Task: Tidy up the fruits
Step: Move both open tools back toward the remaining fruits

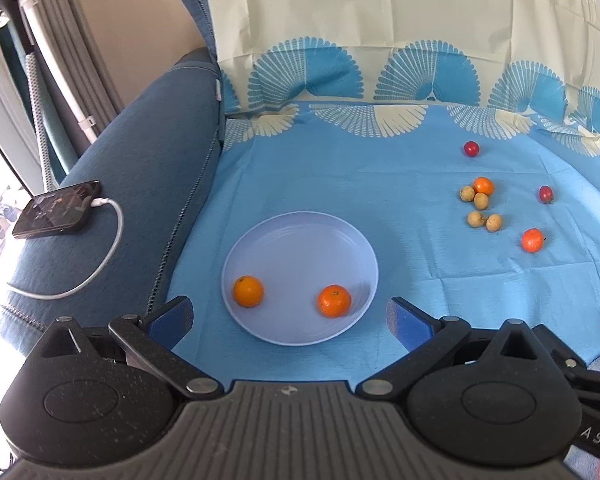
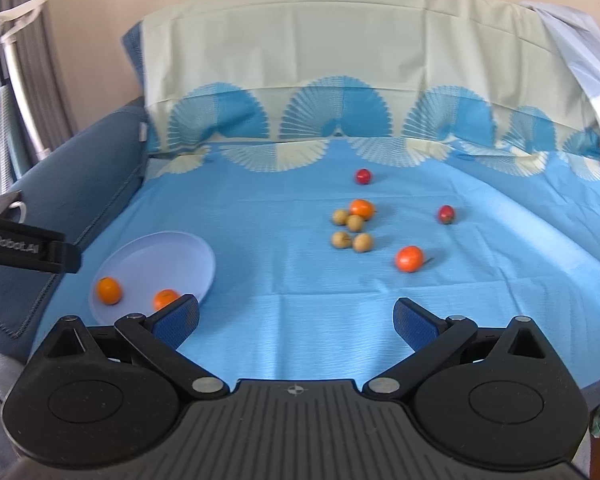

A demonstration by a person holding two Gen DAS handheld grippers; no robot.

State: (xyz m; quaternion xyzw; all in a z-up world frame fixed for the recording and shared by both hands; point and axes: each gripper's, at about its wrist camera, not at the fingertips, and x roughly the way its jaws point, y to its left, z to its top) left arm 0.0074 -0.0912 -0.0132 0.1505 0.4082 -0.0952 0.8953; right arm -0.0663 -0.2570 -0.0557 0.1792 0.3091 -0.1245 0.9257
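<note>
Orange against pale lilac: two tangerines sit in the plate (image 1: pixel 300 240), one (image 1: pixel 248 291) by its left rim, the other (image 1: pixel 334 300) toward its near right side, apart from each other. Right of the plate and farther back, loose fruit lies scattered on the blue cloth (image 1: pixel 340 184). A third tangerine (image 1: pixel 483 186) touches a cluster of four small tan fruits (image 1: pixel 480 208); a fourth tangerine (image 1: pixel 533 240) lies alone, right of that cluster and nearer than it. Two small red fruits sit farther from the plate, one (image 1: pixel 471 148) beyond the cluster, one (image 1: pixel 546 194) to its right.

The left gripper (image 1: pixel 290 320) hangs over the plate's near edge, its blue-padded fingers spread wide with nothing between them. The right gripper (image 2: pixel 296 316) is likewise released and empty, over bare cloth to the right of the plate (image 2: pixel 160 260).

Left of the plate, on the dark blue sofa arm (image 1: pixel 132 184), lies a phone (image 1: pixel 56 208) with a white cable (image 1: pixel 100 264) plugged in.
</note>
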